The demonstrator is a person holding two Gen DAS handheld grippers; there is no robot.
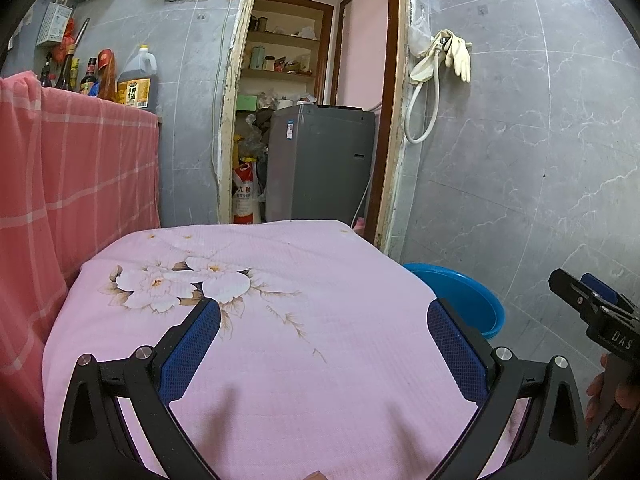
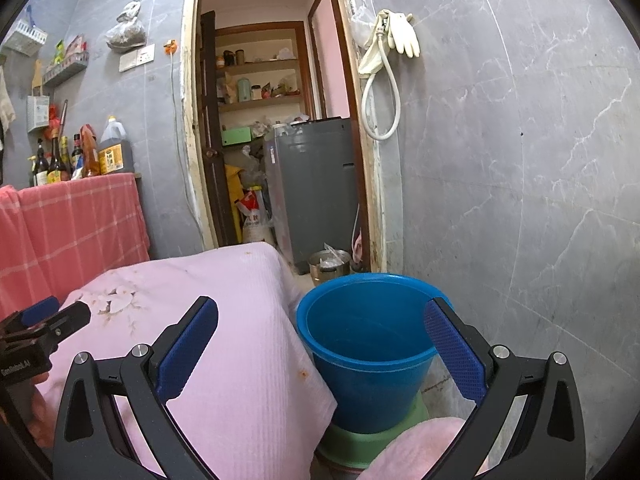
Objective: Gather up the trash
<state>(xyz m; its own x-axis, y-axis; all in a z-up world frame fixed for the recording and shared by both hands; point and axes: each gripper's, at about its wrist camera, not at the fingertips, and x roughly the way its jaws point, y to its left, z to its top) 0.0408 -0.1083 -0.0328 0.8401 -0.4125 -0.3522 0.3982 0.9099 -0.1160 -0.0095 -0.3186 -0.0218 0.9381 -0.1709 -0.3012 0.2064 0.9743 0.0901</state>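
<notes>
A: Where's the bin for the trash?

B: The blue bucket [image 2: 366, 356] stands upright just beside the right edge of the pink flowered cloth [image 2: 240, 340], its mouth facing straight up and its long axis vertical, narrowing toward the base. It sits on a green stool [image 2: 348, 440]. From the left wrist view only part of its rim [image 1: 468, 292] shows past the corner of the cloth [image 1: 300, 340].

A: Anything inside it?

B: The inside looks plain blue; I can't make out any contents.

A: And the grippers?

B: The right gripper [image 2: 320, 354] is spread wide, nothing between its blue pads [image 2: 188, 352], and it hangs above and in front of the bucket, one finger over the cloth, the other near the bucket's right rim. The left gripper [image 1: 324, 354] is likewise released and holding nothing, poised over the cloth near the printed white flowers [image 1: 180, 284]. Each shows at the edge of the other's view.

A: What's around them?

B: A red checked cloth [image 1: 80, 180] drapes a counter to the left, with bottles [image 1: 136, 80] on top. Straight ahead is a doorway with a grey washing machine [image 1: 320, 164] and shelves [image 1: 280, 44] behind it. A metal pot [image 2: 328, 264] sits on the floor by the door, beyond the bucket. Pale rubber gloves [image 1: 456, 56] and a white hose [image 1: 424, 108] hang on the grey marbled wall [image 1: 540, 140].
</notes>
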